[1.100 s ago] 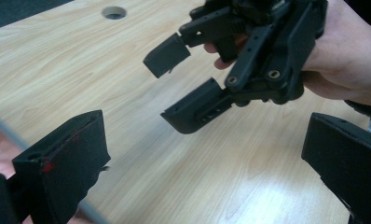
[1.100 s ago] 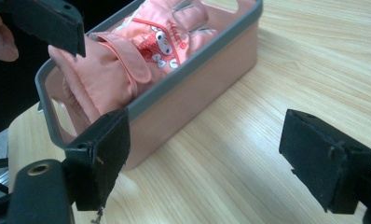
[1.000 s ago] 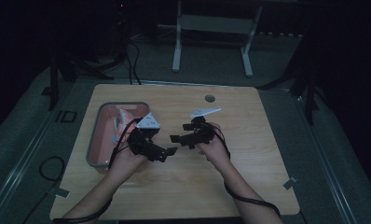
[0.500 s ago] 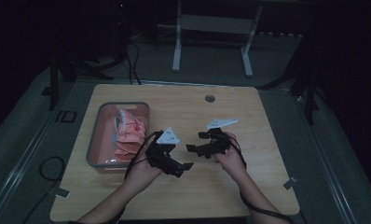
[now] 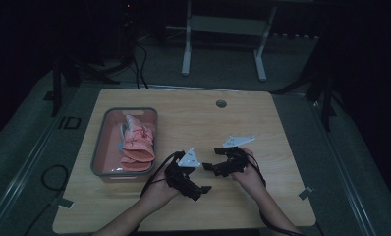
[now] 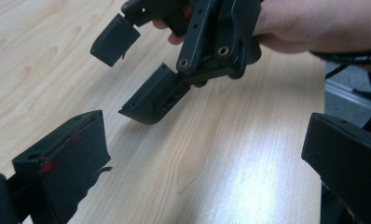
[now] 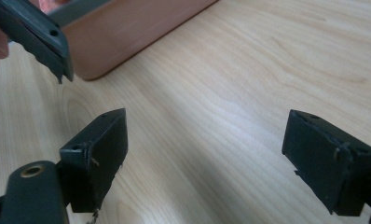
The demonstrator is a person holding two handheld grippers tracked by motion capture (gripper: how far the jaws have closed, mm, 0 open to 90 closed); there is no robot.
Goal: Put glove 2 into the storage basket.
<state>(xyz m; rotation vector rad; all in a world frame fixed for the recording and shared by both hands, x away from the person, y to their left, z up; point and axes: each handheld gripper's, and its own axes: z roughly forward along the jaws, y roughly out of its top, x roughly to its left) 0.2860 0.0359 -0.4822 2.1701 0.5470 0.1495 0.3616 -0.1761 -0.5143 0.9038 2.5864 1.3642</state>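
— While both hands sit toward the near edge of the table [image 5: 282, 128], how much open wood lies around them?

— Plenty. Measured from the grey bin [image 5: 101, 147], which stands on the table's left part, bare wood runs to the right of it as far as the far and right edges. A small round grommet [image 5: 221, 103] sits near the far edge, well apart from the bin.

— What lies in the bin?

— A pink folded cloth [image 5: 137, 145], resting inside against the bin's right wall.

— Where are the grippers against the bin?

— The left gripper [image 5: 203, 188] hangs just right of the bin's near right corner. The right gripper [image 5: 208, 167] is farther right of the bin, tips pointing back toward it, near the left gripper's tips but apart.

— How do the jaws stand?

— Both are spread wide with nothing between them but bare wood: the left gripper [image 6: 202, 154] in its own view, the right gripper [image 7: 204, 154] in its own. Neither touches the bin or the cloth.
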